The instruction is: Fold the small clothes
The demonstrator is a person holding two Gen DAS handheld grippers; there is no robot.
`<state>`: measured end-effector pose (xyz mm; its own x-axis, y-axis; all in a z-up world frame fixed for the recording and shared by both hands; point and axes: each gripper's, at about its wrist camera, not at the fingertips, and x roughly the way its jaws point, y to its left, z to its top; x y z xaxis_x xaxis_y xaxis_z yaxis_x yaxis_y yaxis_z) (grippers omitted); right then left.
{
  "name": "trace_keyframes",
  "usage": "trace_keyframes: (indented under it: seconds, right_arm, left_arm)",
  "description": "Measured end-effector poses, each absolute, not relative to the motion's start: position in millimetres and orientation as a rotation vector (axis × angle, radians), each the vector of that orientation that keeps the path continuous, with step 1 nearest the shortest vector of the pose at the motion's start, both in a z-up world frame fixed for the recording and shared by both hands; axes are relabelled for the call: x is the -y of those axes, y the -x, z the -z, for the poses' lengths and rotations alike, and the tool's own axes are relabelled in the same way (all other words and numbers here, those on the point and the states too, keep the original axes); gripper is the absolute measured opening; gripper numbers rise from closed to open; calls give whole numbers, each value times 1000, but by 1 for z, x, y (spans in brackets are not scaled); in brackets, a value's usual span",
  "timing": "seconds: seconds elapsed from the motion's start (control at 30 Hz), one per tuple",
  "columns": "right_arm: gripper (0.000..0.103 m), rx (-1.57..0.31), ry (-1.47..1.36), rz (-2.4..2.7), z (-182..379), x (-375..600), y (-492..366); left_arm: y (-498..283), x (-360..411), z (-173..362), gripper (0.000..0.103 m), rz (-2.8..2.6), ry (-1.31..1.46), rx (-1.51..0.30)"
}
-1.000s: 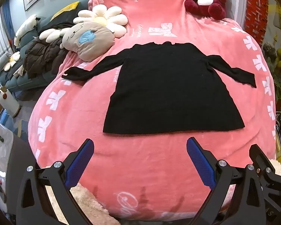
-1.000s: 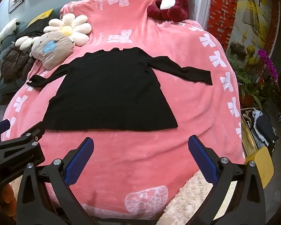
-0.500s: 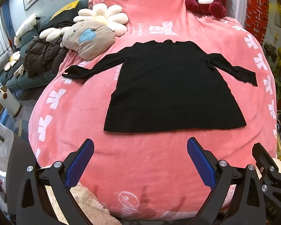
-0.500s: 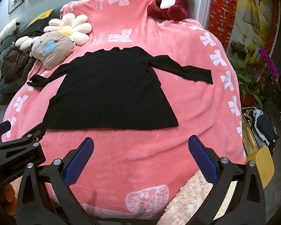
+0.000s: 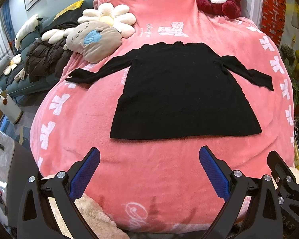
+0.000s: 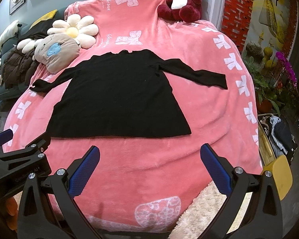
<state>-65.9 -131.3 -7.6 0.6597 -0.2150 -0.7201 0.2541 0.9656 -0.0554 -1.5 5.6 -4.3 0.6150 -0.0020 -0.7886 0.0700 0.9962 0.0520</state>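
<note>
The left tongs (image 5: 149,171) hang above the near edge of the bed with their blue-padded fingers (image 5: 85,171) wide apart and nothing between them. The right tongs (image 6: 149,170) are spread just as wide, also empty, beside the left ones and over the same near edge; part of each black frame shows at the margin of the other's view.

Beyond both pairs, well apart from the fingertips, lies a black long-sleeved garment (image 5: 181,95) flat on the pink blanket (image 5: 149,179) that covers the bed. It is laid out with the neckline away from the tongs and the hem towards them. The body flares from narrow shoulders to a broad, straight hem, so it reads as a small dress or a long top. Both sleeves are stretched outward and slightly down; the left sleeve ends in a cuff near a grey plush pillow (image 5: 95,41), the right sleeve reaches towards the blanket's row of white bow prints. The fabric looks smooth, matte and unfolded, with a small ruffle at the neck.

Behind the pillow sits a daisy-shaped cushion (image 5: 109,20). A dark red plush bear (image 6: 183,4) sits at the head of the bed. A fluffy cream rug (image 6: 205,209) shows below the blanket's near edge.
</note>
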Motion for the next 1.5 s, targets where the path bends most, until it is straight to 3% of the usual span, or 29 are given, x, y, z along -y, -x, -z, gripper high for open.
trace_keyframes:
  seconds: [1.5]
  right_arm:
    - [98, -821, -55, 252, 20, 130, 64]
  left_arm:
    - [1, -5, 9, 98, 47, -92, -925]
